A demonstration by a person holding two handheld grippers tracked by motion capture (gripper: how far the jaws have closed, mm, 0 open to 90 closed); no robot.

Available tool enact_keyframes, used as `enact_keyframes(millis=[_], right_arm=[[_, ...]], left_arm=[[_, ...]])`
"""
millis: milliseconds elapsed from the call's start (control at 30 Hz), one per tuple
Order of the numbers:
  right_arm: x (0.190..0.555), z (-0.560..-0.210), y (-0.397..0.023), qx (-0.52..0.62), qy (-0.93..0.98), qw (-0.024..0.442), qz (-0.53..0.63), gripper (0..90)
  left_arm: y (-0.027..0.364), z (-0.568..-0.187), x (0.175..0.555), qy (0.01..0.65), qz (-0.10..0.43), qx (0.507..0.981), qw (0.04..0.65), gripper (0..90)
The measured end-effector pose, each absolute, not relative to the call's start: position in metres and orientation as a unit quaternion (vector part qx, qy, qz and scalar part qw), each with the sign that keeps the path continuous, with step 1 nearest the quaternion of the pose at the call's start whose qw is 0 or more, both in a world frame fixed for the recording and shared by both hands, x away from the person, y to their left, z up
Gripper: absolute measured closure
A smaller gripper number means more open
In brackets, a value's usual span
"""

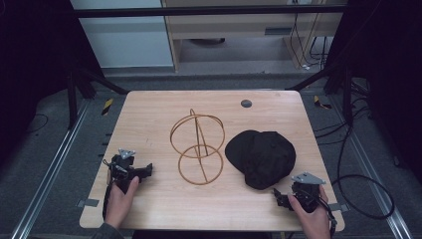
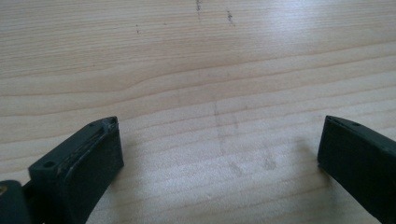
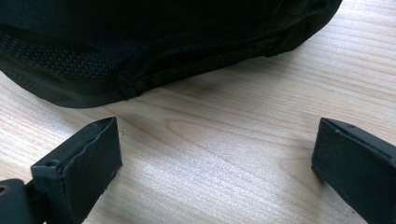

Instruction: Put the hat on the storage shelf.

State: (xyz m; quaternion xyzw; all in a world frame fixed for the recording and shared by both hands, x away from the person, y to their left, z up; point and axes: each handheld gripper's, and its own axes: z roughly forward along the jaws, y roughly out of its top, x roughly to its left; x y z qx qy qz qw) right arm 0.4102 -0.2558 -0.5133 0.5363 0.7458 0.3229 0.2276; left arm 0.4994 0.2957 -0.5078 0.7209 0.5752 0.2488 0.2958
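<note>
1. The black cap (image 1: 262, 158) lies flat on the counter (image 1: 149, 114), right of centre, well short of the near edge. It touches nothing but the wood. The right claw view shows its near rim (image 3: 154, 70), with a stitched band and a mesh patch, resting on the boards just ahead of the jaws.

2. The wire stand (image 1: 198, 148), a frame of thin wooden-coloured hoops, stands just left of the cap; whether the two touch cannot be told. Nothing hangs on it.

3. The right claw (image 1: 279, 198) sits near the counter's front right corner, aimed at the cap. Its jaws stand wide apart and grip nothing; bare wood shows between them.

4. The left claw (image 1: 144, 172) rests at the front left, pointing toward the stand, apart from it. Its jaws are also spread wide with nothing in them.

5. Judged from this, the work looks barely begun: the cap is not lifted, not gripped, not on the stand. Most likely the cap is meant to go onto the stand, so the grasp, the lift and the placing are all left.

6. The high view gives the layout: cap, stand, both hands, and a dark round plug (image 1: 246, 103) at the far side.

7. The right claw view adds the cap's rim detail and how close the jaws are. The left claw view adds faint scuff marks (image 2: 229, 140) on the wood grain.
</note>
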Motion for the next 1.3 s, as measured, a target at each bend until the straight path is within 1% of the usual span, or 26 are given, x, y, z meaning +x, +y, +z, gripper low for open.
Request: enact_keyframes(millis=[367, 467, 500, 533, 633, 767, 800, 833, 867, 900, 967, 1000, 1100, 1133, 1167, 1300], right_arm=[[0.41, -0.513, -0.257, 0.536, 0.745, 0.228, 0.325, 2.1], [0.408, -0.51, -0.261, 0.536, 0.747, 0.217, 0.328, 6.6], [0.408, -0.51, -0.261, 0.536, 0.747, 0.217, 0.328, 6.6], [0.406, -0.507, -0.263, 0.541, 0.747, 0.204, 0.327, 6.8], [0.404, -0.502, -0.264, 0.539, 0.75, 0.199, 0.327, 7.3], [0.402, -0.486, -0.267, 0.527, 0.76, 0.201, 0.322, 8.1], [0.402, -0.475, -0.269, 0.522, 0.764, 0.202, 0.322, 8.6], [0.402, -0.475, -0.269, 0.522, 0.764, 0.202, 0.322, 8.6], [0.402, -0.463, -0.271, 0.518, 0.767, 0.204, 0.319, 8.8], [0.402, -0.463, -0.271, 0.518, 0.767, 0.204, 0.319, 8.8], [0.405, -0.446, -0.273, 0.508, 0.775, 0.203, 0.317, 9.0], [0.405, -0.446, -0.273, 0.508, 0.775, 0.203, 0.317, 9.0], [0.41, -0.429, -0.273, 0.497, 0.783, 0.207, 0.311, 9.2], [0.415, -0.417, -0.271, 0.492, 0.788, 0.206, 0.308, 9.2], [0.415, -0.417, -0.271, 0.492, 0.788, 0.206, 0.308, 9.2], [0.427, -0.395, -0.262, 0.478, 0.8, 0.199, 0.301, 10.7]], left_arm=[[0.295, -0.508, 0.501, 0.557, 0.24, 0.735, 0.302, 0.0], [0.297, -0.508, 0.501, 0.549, 0.236, 0.741, 0.306, 0.0], [0.297, -0.508, 0.501, 0.549, 0.236, 0.741, 0.306, 0.0], [0.297, -0.508, 0.501, 0.549, 0.236, 0.741, 0.306, 0.0], [0.297, -0.508, 0.501, 0.549, 0.237, 0.742, 0.304, 0.0], [0.297, -0.508, 0.5, 0.549, 0.237, 0.742, 0.304, 0.0], [0.297, -0.508, 0.5, 0.548, 0.237, 0.742, 0.304, 0.0], [0.297, -0.508, 0.5, 0.548, 0.237, 0.742, 0.304, 0.0], [0.297, -0.508, 0.5, 0.548, 0.237, 0.742, 0.304, 0.0], [0.296, -0.508, 0.5, 0.548, 0.237, 0.742, 0.304, 0.0], [0.296, -0.508, 0.5, 0.548, 0.237, 0.743, 0.304, 0.0], [0.296, -0.508, 0.5, 0.548, 0.237, 0.743, 0.304, 0.0], [0.296, -0.508, 0.499, 0.547, 0.237, 0.743, 0.305, 0.0], [0.295, -0.508, 0.499, 0.546, 0.237, 0.743, 0.304, 0.0], [0.295, -0.508, 0.499, 0.546, 0.237, 0.743, 0.304, 0.0], [0.295, -0.508, 0.499, 0.546, 0.237, 0.744, 0.304, 0.0]])
